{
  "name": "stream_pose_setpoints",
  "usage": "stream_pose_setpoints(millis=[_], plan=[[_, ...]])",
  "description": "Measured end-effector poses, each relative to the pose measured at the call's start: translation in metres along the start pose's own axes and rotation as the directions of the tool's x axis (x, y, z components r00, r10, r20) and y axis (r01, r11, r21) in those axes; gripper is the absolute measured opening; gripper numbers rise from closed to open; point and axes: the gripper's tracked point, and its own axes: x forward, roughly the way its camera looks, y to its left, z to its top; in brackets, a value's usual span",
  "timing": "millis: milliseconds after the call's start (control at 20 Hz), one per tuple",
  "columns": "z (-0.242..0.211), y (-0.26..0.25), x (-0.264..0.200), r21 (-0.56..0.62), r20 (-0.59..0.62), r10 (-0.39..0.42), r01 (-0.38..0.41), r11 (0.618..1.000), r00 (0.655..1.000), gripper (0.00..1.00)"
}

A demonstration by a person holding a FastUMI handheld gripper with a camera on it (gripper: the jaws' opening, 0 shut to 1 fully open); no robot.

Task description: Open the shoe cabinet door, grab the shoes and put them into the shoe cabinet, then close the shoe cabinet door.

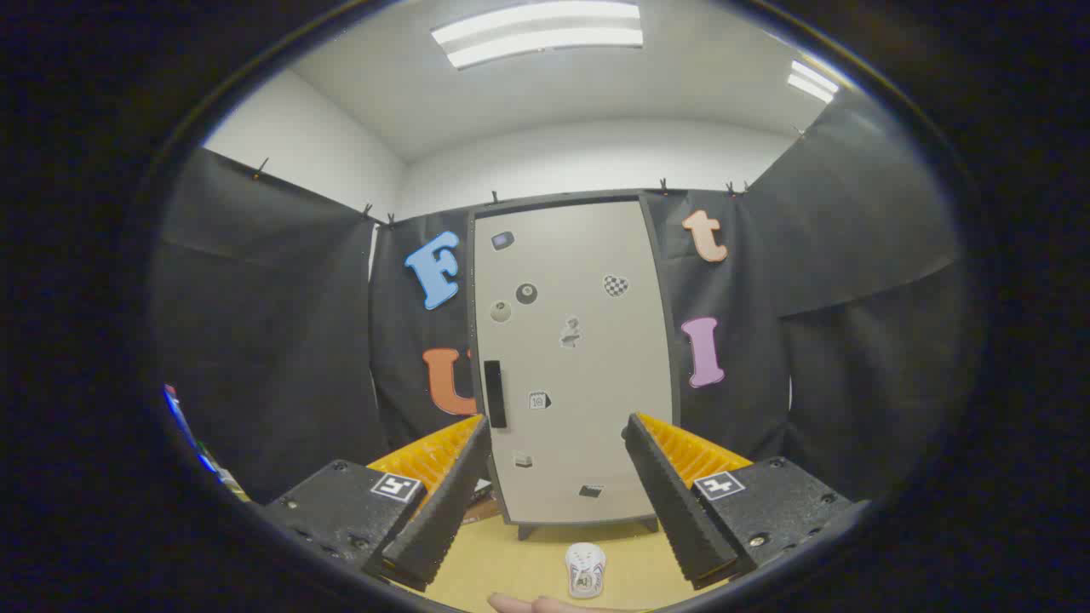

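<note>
Fingers of the hand-held gripper (pixel 553 498) stand wide apart with nothing between them. Just ahead, low between the tips, a white shoe (pixel 585 569) lies on the surface (pixel 511 566), its long axis pointing toward the cabinet. Left to right beyond that: the dark handle (pixel 495 393) sits just past the left fingertip on the shut door (pixel 588 375), which stands straight ahead. Judging by this, the handle calls for a slight leftward reach first.

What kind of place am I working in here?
Likely a recording booth: black cloth walls surround a closed shoe cabinet on a wooden floor, one shoe ahead of the open gripper.
</note>
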Motion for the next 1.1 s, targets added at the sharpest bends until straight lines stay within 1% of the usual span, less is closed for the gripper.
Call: stream_pose_setpoints(millis=[350, 750, 850, 900, 1000, 1100], plan=[[-0.005, 0.009, 0.003, -0.016, -0.013, 0.000, 0.000, 1.000, 1.000, 1.00], [0.001, 0.024, 0.003, -0.028, 0.001, 0.032, -0.032, 0.999, 0.999, 1.00], [0.001, 0.034, 0.012, -0.043, 0.008, 0.047, -0.046, 0.998, 0.999, 1.00], [-0.001, 0.034, 0.018, -0.054, 0.011, 0.041, -0.041, 0.998, 0.999, 1.00], [-0.002, 0.045, 0.034, -0.059, 0.020, 0.048, -0.047, 0.997, 0.999, 1.00], [-0.012, 0.055, 0.054, -0.058, 0.003, 0.059, -0.059, 0.997, 0.998, 1.00]])
